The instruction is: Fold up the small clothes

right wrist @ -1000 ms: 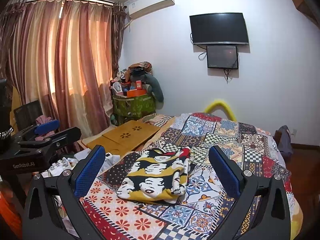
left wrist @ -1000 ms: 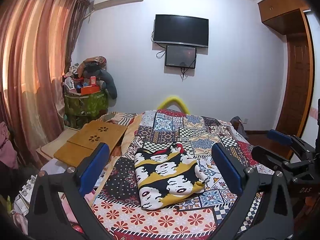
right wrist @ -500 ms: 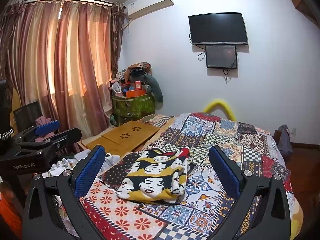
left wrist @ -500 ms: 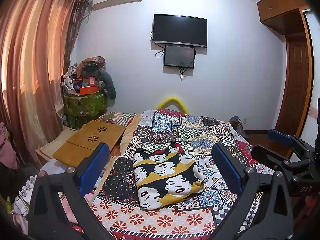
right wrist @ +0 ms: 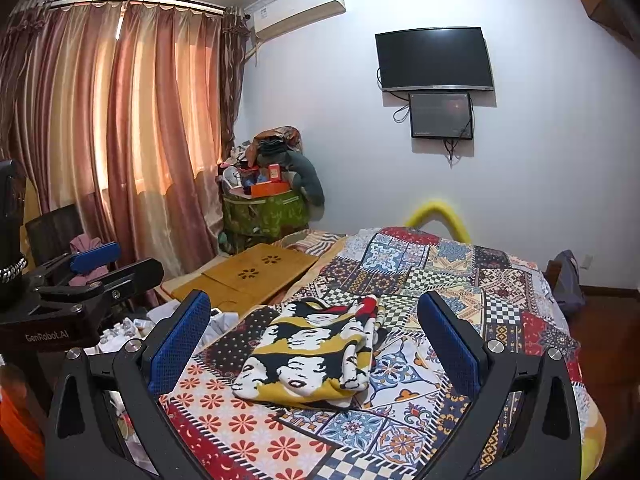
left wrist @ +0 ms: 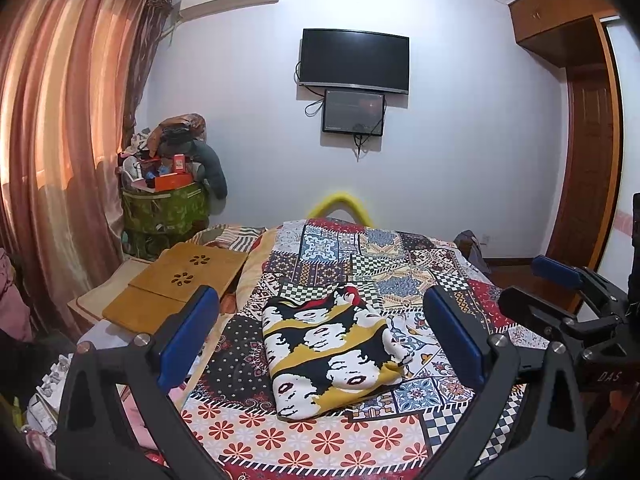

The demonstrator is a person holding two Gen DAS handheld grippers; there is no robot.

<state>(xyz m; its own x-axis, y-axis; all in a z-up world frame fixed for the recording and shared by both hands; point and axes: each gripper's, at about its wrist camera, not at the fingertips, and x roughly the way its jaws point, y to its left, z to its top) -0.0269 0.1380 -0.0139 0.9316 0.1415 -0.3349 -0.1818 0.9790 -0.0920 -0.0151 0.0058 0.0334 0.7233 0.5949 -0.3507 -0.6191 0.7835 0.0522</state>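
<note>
A small garment [left wrist: 328, 348] printed with black, white and mustard faces lies folded into a neat rectangle on the patchwork bedspread [left wrist: 400, 264]. The right wrist view shows the same folded garment [right wrist: 312, 352] from its other side. My left gripper [left wrist: 320, 344] is held above and short of it, blue pads wide apart, nothing between them. My right gripper [right wrist: 314, 340] is open too and holds nothing. Each gripper appears in the other's view: the right gripper [left wrist: 560, 292] at the right edge, the left gripper [right wrist: 92, 268] at the left edge.
A wooden lap desk [left wrist: 180, 284] rests at the bed's left side. Behind it a green basket [left wrist: 164, 204] is piled with clutter, next to pink curtains [left wrist: 60, 140]. A TV [left wrist: 354, 60] hangs on the far wall. A wooden door [left wrist: 588, 160] is at right.
Both grippers stay open and almost still. The left view has drifted slightly, so the folded garment sits a touch lower left in it.
</note>
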